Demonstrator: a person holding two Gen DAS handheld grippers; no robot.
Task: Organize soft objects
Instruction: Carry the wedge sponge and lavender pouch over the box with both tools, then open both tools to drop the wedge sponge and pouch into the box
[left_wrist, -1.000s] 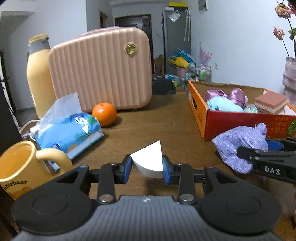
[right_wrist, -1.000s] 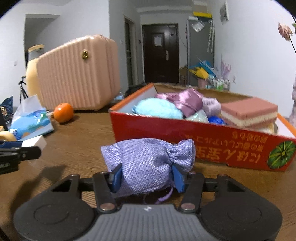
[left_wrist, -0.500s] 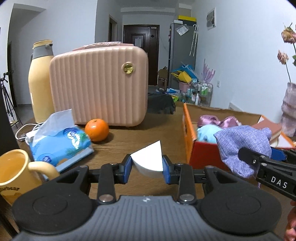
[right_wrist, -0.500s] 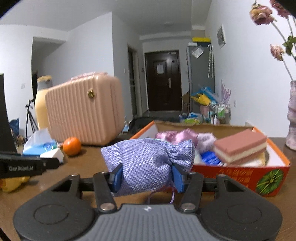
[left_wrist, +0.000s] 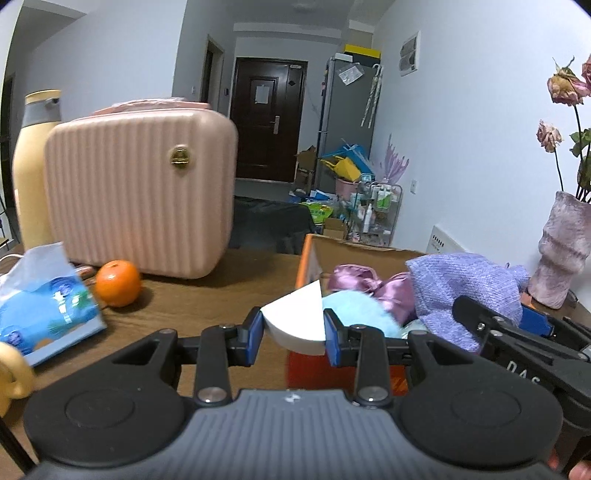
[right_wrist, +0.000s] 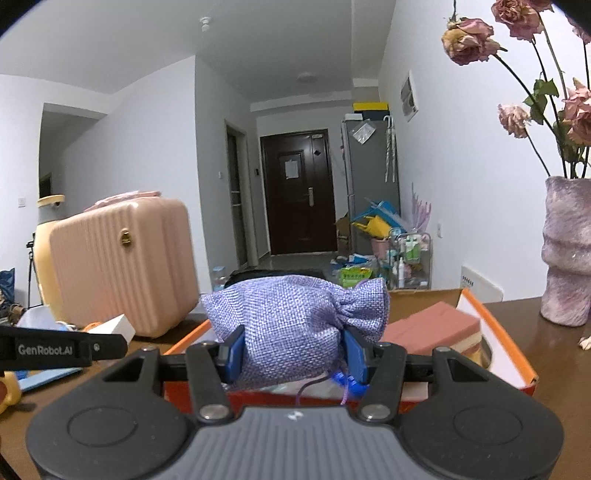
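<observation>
My left gripper (left_wrist: 294, 335) is shut on a white wedge-shaped sponge (left_wrist: 297, 320), held above the near left corner of the orange cardboard box (left_wrist: 307, 266). My right gripper (right_wrist: 294, 350) is shut on a lilac woven pouch (right_wrist: 295, 328), raised over the same box (right_wrist: 495, 332). In the left wrist view the pouch (left_wrist: 461, 291) and right gripper hang at the right, above the box. Inside the box lie a purple satin piece (left_wrist: 354, 280), a light blue fluffy item (left_wrist: 354, 306) and a pink layered sponge (right_wrist: 436, 325).
On the brown table stand a pink ribbed case (left_wrist: 140, 195), a yellow bottle (left_wrist: 33, 166), an orange (left_wrist: 118, 282), a blue tissue pack (left_wrist: 40, 314) and a yellow mug (left_wrist: 11, 373) at the left. A mauve vase (right_wrist: 567, 251) with dried roses stands right of the box.
Both grippers rose and moved forward with their loads, from in front of the box to above it. The sponge now overlaps the box's corner and the pouch hangs over its inside.
</observation>
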